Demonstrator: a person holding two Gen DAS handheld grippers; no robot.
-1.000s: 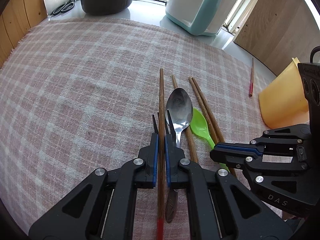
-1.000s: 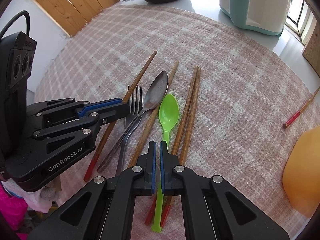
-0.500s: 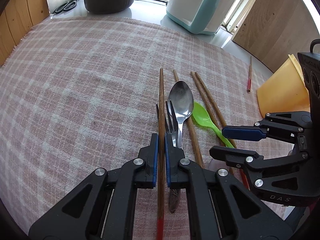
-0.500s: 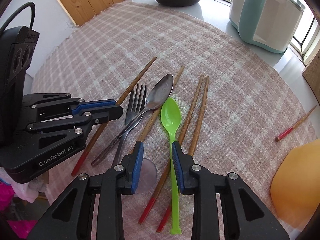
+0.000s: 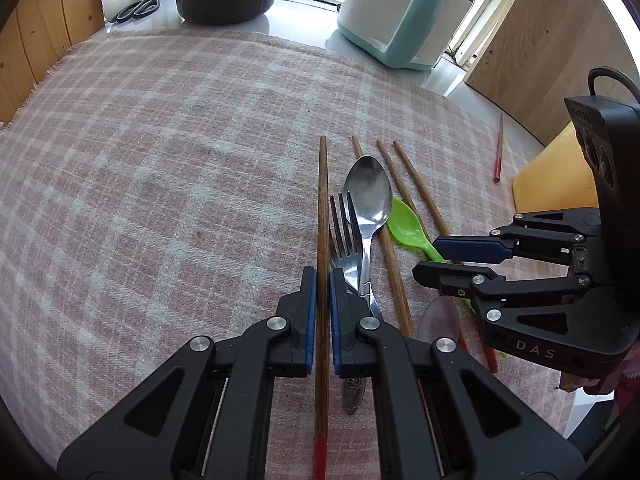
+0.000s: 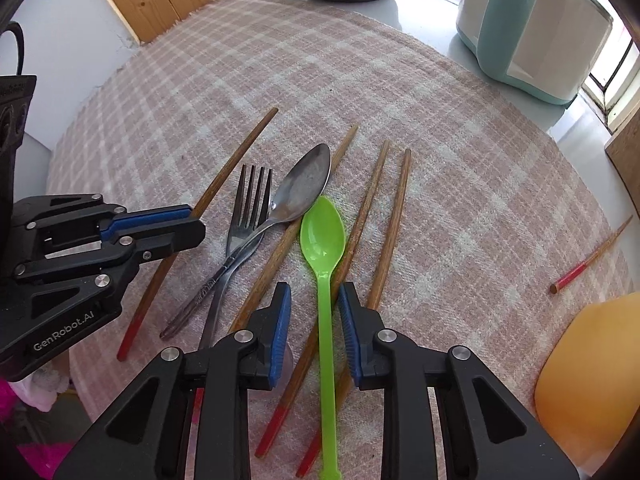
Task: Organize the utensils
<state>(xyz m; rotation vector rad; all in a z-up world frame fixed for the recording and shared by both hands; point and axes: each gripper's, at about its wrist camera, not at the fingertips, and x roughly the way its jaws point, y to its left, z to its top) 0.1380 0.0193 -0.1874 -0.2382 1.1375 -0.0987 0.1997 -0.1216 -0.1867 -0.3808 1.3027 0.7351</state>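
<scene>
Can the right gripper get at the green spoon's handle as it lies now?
Probably yes: the right gripper already straddles the green spoon handle, fingers closing but not yet pressing. It lies atop the chopsticks, nothing covering it.

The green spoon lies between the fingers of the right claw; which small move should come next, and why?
Probably finish closing the right claw on the green spoon. Its jaws are closing, yet both pads stand clear of the thin handle lying between them. The left claw is shut on a chopstick.

Left tool [image 5: 323, 280] clamped tight – right tool [image 6: 314, 312] (jaws apart) closing, both angled steeply downward.
</scene>
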